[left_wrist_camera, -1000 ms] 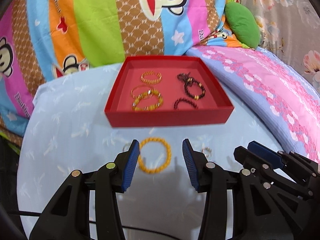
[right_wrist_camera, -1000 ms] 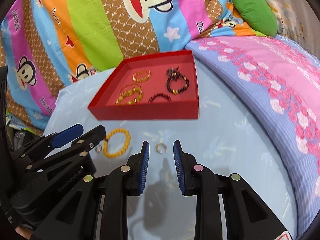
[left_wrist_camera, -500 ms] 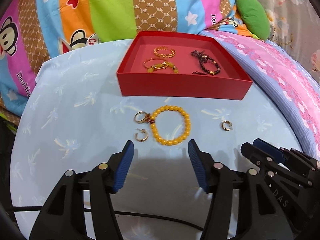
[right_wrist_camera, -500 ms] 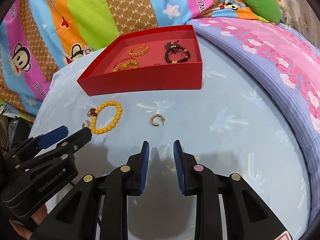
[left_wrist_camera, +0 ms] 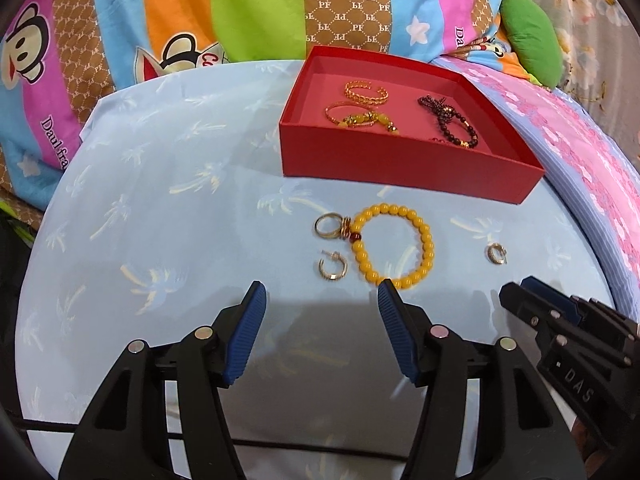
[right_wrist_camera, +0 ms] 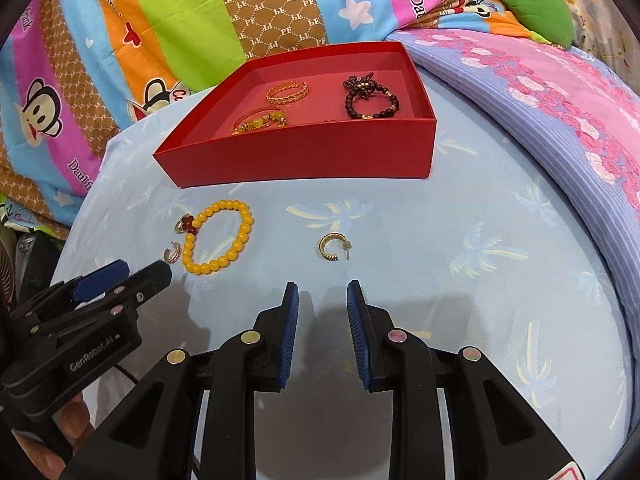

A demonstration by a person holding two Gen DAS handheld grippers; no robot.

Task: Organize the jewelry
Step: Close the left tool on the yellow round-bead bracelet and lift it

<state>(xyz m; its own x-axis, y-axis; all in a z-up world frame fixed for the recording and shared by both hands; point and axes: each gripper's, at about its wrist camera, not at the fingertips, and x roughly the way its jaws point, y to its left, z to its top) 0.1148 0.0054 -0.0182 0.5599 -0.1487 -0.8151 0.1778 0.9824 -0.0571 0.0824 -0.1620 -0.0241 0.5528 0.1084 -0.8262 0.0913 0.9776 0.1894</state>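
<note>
Both tongs have drawn back from the red box since a second ago, so the loose pieces that lay right between or under the tips now sit clear in front of them. Largest in view is the pale blue palm-print sheet covering the bed, with a striped monkey-print quilt bunched behind it and a pink flowered blanket to the right. The red box stands on the sheet toward the back; inside lie a gold woven bangle, a gold bangle with yellow charms and a dark beaded bracelet. The left tongs are spread wide and empty, the tip of one blue pad just at the near edge of the yellow bead bracelet. The right tongs are set narrower, also holding nothing, low over the sheet. Just in front of the box lies the yellow bracelet, flat. A gold ring touches its left side at the red bead, a hoop earring sits just beside it below the ring, and a second hoop earring lies well apart, ahead of the right tongs.
</note>
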